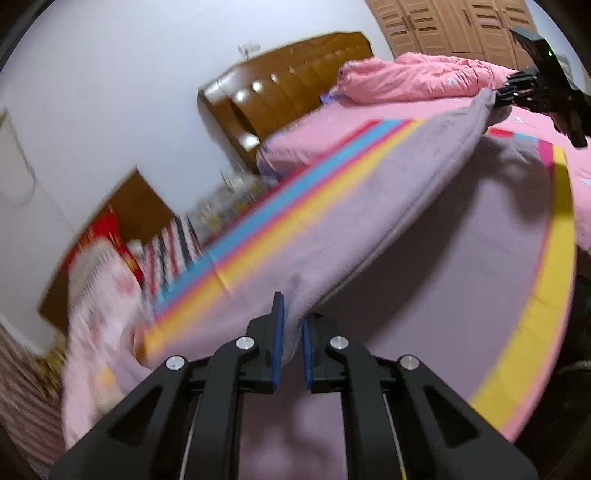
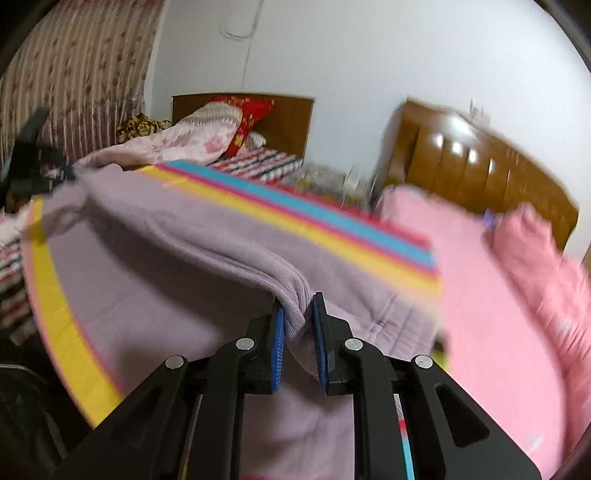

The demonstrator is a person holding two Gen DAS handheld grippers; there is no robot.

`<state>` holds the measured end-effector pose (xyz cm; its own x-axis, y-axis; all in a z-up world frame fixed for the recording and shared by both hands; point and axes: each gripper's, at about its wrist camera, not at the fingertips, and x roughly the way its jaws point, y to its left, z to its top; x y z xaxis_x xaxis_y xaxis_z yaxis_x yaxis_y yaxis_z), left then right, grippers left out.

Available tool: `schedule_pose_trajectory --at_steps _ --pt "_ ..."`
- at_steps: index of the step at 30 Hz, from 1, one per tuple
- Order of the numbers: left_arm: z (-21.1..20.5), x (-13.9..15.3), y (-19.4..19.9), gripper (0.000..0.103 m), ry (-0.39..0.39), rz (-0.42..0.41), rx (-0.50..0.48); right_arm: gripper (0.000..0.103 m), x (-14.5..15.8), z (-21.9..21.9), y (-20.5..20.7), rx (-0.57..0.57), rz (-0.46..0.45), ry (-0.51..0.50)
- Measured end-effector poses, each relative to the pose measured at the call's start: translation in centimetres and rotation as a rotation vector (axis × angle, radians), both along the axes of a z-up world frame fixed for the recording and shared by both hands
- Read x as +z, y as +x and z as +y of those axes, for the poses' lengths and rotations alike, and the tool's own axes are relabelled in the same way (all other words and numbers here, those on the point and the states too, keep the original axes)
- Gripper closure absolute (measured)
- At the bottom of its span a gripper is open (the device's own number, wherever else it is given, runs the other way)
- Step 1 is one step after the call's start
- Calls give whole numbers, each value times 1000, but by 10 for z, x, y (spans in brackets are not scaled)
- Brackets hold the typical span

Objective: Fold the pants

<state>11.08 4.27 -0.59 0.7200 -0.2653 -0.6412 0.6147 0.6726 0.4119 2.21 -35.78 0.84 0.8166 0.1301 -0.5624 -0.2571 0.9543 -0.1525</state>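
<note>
The lilac pants [image 1: 369,221] are stretched in the air between my two grippers, above a lilac bed sheet with yellow, pink and blue stripes. My left gripper [image 1: 291,332] is shut on one end of the pants. My right gripper [image 2: 299,321] is shut on the other end, a ribbed edge [image 2: 291,295]. In the left wrist view the right gripper [image 1: 517,92] shows at the top right, holding the far end. In the right wrist view the left gripper [image 2: 40,162] shows at the far left. The pants [image 2: 166,229] sag slightly between them.
The bed [image 1: 480,295] has a wooden headboard [image 1: 295,85] and a pink quilt [image 1: 424,74] bunched near it. A second bed [image 2: 258,162] with pillows stands beyond a cluttered gap. A wardrobe [image 1: 443,26] is behind. The bed's edge [image 2: 62,332] is at the left.
</note>
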Motion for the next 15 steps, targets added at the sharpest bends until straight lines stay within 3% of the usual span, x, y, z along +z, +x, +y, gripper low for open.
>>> schedule_pose_trajectory --at_steps 3,4,7,8,9,11,13,15 --pt "7 -43 -3 91 -37 102 71 85 -39 1 3 -25 104 45" --pt "8 -56 1 90 -76 152 91 85 -43 0 1 -33 108 58" --pt "15 -64 1 82 -167 202 136 73 -37 3 -11 -44 108 82" --pt "17 -61 -1 70 -179 193 150 61 -34 5 -18 -46 100 77" --pt "21 -56 -5 39 -211 178 179 40 -30 6 -25 -49 89 89" --pt "30 -47 -15 5 -282 158 232 17 -26 8 -48 -86 61 149" --pt "43 -42 -28 5 -387 172 291 19 -26 1 -65 -113 53 260" --pt "59 -39 -37 5 -475 184 368 28 -30 -8 -76 -169 55 345"
